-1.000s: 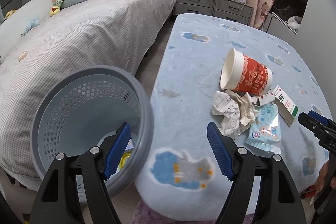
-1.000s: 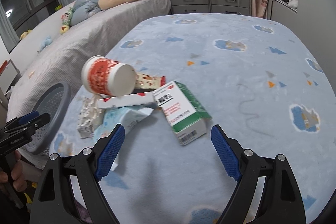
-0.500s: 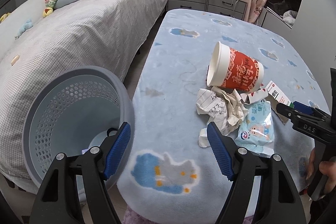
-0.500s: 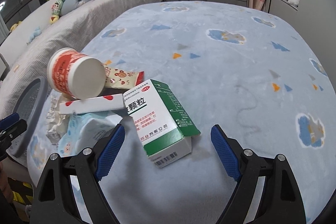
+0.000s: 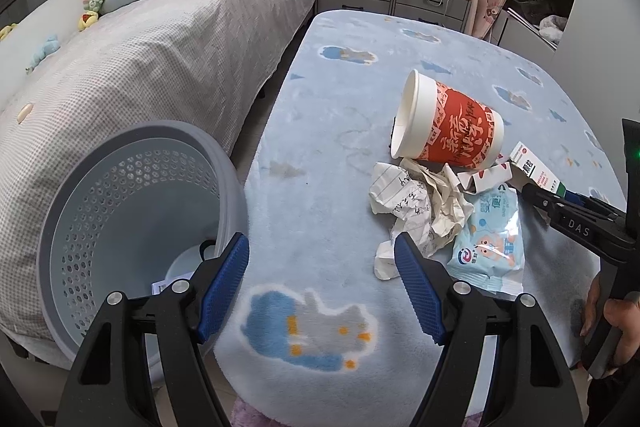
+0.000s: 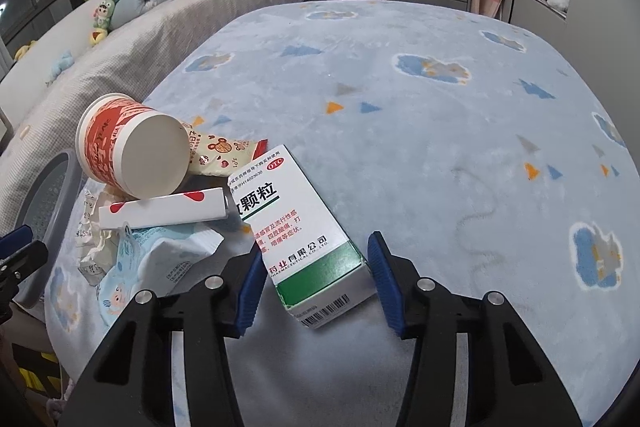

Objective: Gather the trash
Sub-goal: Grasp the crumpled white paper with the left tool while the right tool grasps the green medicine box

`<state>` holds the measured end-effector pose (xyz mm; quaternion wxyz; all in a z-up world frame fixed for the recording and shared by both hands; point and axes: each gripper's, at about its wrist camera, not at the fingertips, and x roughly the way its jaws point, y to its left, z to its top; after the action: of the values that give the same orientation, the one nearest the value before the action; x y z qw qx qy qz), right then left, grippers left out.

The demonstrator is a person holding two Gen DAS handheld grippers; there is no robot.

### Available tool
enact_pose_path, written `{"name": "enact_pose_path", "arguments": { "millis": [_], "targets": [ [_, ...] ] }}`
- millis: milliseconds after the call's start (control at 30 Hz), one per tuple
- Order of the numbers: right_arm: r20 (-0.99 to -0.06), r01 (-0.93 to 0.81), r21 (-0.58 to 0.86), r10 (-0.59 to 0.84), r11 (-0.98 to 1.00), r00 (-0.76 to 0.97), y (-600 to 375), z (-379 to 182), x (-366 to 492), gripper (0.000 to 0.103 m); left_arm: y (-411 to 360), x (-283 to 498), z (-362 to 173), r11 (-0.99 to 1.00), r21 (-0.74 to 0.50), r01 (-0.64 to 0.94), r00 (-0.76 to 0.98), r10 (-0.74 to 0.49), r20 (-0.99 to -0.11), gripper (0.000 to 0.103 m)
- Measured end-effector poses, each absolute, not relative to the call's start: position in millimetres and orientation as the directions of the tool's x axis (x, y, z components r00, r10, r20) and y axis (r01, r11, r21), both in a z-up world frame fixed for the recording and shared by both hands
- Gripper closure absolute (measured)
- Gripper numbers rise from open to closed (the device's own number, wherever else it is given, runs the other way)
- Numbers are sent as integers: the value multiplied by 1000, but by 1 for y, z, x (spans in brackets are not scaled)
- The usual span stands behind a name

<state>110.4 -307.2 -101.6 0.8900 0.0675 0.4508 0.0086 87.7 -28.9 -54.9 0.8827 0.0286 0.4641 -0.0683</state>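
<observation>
Trash, a white-and-green cardboard medicine box [image 6: 298, 227], lies at twelve o'clock between your right gripper [image 6: 316, 279], whose jaws, just closing, straddle it untouching for pickup; your left gripper [image 5: 322, 289] waits open.

Left gripper [image 5: 322, 281]: black moulded arms, blue ribbed pads, silver screw heads at the pivots. Right gripper [image 6: 316, 281]: same build; side view shows white "DAS" lettering and a green indicator light.
</observation>
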Motion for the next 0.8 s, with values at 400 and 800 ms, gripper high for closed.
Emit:
{"name": "enact_pose_path", "arguments": {
  "millis": [400,800],
  "targets": [
    [-770,78,187,97,979,630,-315,-86,86,54,-36,91,-57,980,-52,190,535,-147,-832,31],
    [-763,88,225,119,970,636,-318,-82,71,54,-66,109,-73,970,-42,238,511,-162,-844,31]
  ]
}}
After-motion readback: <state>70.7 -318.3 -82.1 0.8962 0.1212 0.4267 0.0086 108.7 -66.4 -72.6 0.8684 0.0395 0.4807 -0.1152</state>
